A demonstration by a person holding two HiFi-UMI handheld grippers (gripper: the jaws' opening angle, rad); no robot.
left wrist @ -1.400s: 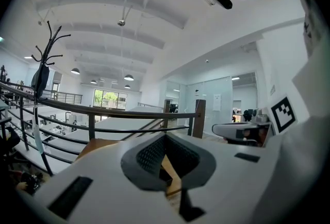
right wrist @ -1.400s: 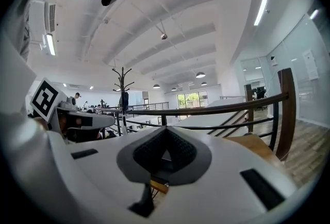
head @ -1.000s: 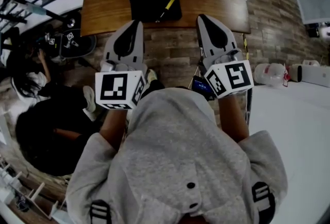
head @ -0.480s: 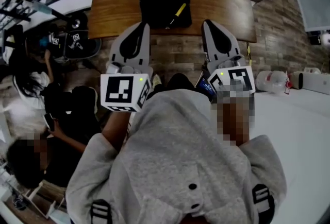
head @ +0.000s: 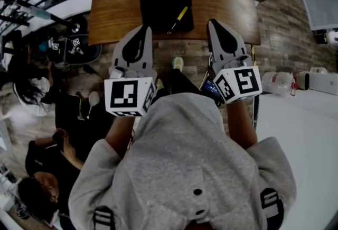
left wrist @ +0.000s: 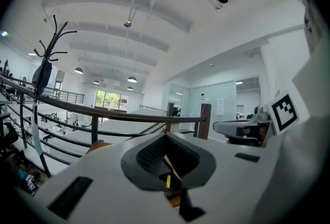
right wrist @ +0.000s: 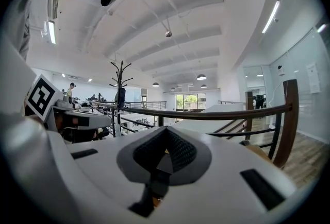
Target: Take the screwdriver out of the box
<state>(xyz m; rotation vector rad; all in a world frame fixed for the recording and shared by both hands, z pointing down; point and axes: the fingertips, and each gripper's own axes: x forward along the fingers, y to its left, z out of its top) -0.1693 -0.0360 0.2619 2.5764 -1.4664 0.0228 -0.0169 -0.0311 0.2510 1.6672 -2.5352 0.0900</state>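
Note:
A black box [head: 161,4] lies on the wooden table [head: 116,7] at the top of the head view. The screwdriver [head: 178,17], yellow-handled with a dark shaft, rests across the box's front right corner. My left gripper [head: 144,29] points at the table's near edge, left of the box, with its jaws together and nothing held. My right gripper [head: 213,24] stands the same way, right of the screwdriver. In the left gripper view, the screwdriver [left wrist: 167,183] shows through the hollow between the closed jaws of the left gripper [left wrist: 166,135]. The right gripper [right wrist: 166,130] view shows no task object clearly.
A metal railing [left wrist: 103,115] runs ahead of both grippers. At the left of the head view, people sit on the brick-patterned floor [head: 182,54] beside camera gear [head: 71,44]. A white surface [head: 301,134] lies at the right with white containers [head: 277,78] on its far edge.
The table and box have slid slightly lower and nearer in the head view. Both grippers keep their pose, pointing at the table's near edge. The people at the left have shifted.

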